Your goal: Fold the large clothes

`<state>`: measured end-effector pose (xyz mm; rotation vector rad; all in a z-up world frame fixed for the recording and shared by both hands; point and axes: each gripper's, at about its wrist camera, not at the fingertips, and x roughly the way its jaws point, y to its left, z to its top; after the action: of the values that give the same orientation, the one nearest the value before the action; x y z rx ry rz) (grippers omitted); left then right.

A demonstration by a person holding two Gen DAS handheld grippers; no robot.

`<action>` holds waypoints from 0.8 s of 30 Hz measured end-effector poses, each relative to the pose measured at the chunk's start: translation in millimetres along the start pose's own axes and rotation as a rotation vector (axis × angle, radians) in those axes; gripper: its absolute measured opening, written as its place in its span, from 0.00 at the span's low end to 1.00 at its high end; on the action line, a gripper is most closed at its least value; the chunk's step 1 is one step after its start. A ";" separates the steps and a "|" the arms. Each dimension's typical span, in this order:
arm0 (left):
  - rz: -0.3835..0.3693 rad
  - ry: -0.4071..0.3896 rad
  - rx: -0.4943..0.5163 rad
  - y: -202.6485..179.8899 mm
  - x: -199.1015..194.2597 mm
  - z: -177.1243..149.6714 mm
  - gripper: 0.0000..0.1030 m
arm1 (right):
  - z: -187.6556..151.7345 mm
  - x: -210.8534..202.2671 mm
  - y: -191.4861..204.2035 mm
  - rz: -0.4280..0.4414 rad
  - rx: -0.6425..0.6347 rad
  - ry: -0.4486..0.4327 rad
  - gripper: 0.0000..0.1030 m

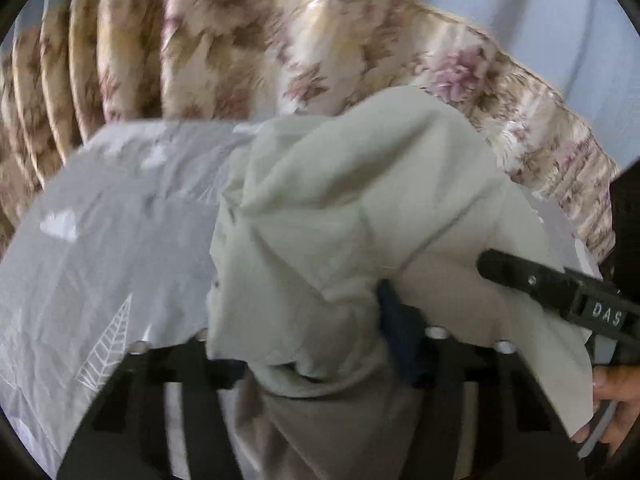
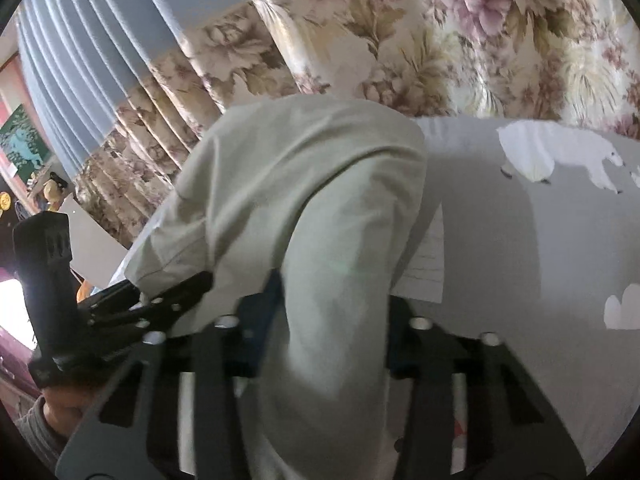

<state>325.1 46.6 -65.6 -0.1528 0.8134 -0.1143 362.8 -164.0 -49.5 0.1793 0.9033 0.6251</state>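
Observation:
A pale green-white garment (image 1: pixel 352 216) lies bunched on the grey bed sheet (image 1: pixel 112 248). In the left wrist view a thick fold of it fills my left gripper (image 1: pixel 312 340), whose jaws are shut on it; one blue pad (image 1: pixel 400 332) shows, the other is hidden under cloth. In the right wrist view another bundle of the same garment (image 2: pixel 304 184) runs between the blue pads (image 2: pixel 264 308) of my right gripper (image 2: pixel 332 320), shut on it. Each gripper shows in the other's view: the right one (image 1: pixel 560 292) at the garment's right edge, the left one (image 2: pixel 48 280) at far left.
The sheet (image 2: pixel 520 240) carries white clouds, a leaf print and a polar bear (image 2: pixel 560 156). A floral curtain (image 1: pixel 248 40) with a blue upper part hangs just behind the bed. A hand (image 1: pixel 616 396) holds the right gripper's handle. Shelves with small items show at far left (image 2: pixel 24 152).

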 end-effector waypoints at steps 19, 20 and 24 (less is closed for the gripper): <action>-0.028 0.013 0.153 -209.1 78.6 39.2 0.74 | 1.1 -125.6 -142.5 -0.480 -0.133 -0.064 0.72; -0.010 0.001 0.140 -201.6 77.5 37.0 0.80 | -10.7 -130.8 -142.9 -0.469 -0.116 -0.100 0.88; 0.015 0.011 0.113 -174.2 72.7 28.4 0.96 | -45.6 -136.9 -134.8 -0.484 -0.084 -0.141 0.97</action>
<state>388.0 -133.6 -67.0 -0.0397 0.8169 -0.1465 323.0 -357.2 -38.7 -0.0712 0.7459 0.1961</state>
